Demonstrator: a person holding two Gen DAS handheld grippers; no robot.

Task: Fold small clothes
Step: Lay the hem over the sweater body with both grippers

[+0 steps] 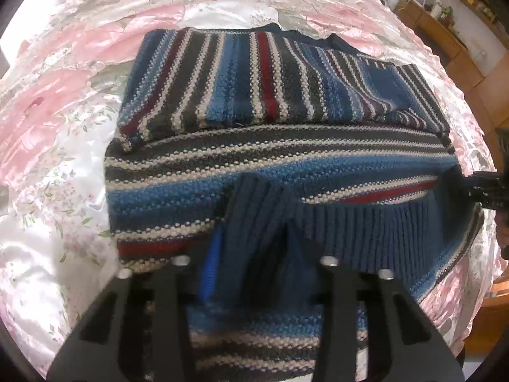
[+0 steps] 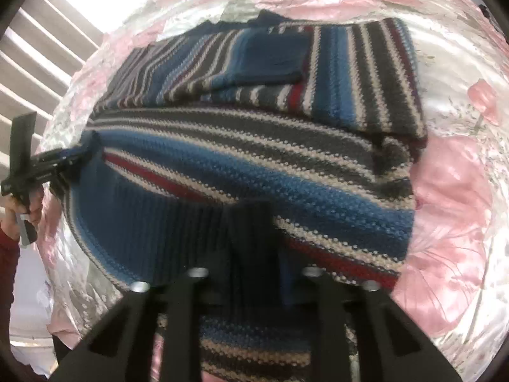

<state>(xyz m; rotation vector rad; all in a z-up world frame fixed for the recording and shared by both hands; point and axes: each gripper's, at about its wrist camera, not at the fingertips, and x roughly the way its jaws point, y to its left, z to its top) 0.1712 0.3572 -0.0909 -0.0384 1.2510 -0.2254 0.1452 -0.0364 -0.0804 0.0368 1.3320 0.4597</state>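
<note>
A knit sweater point(image 1: 270, 156) with blue, grey, white and red stripes lies on a pink floral satin bedspread point(image 1: 63, 127). Its sleeves are folded across the upper body, and one dark blue cuff point(image 2: 273, 60) lies on top. My left gripper point(image 1: 254, 242) is shut on the ribbed blue hem point(image 1: 366, 229), which is lifted off the bed. My right gripper point(image 2: 254, 242) is shut on the same hem point(image 2: 143, 222) further along. Each gripper shows in the other's view: the right one point(image 1: 477, 187) at the hem's right corner, the left one point(image 2: 66, 162) at the left corner.
A hand point(image 2: 22, 213) with a red sleeve holds the left gripper's handle. Wooden shelves and cabinets point(image 1: 451, 38) stand beyond the bed at the far right. White slats point(image 2: 41, 51) run behind the bed on the left. Bedspread point(image 2: 455, 191) spreads out on all sides of the sweater.
</note>
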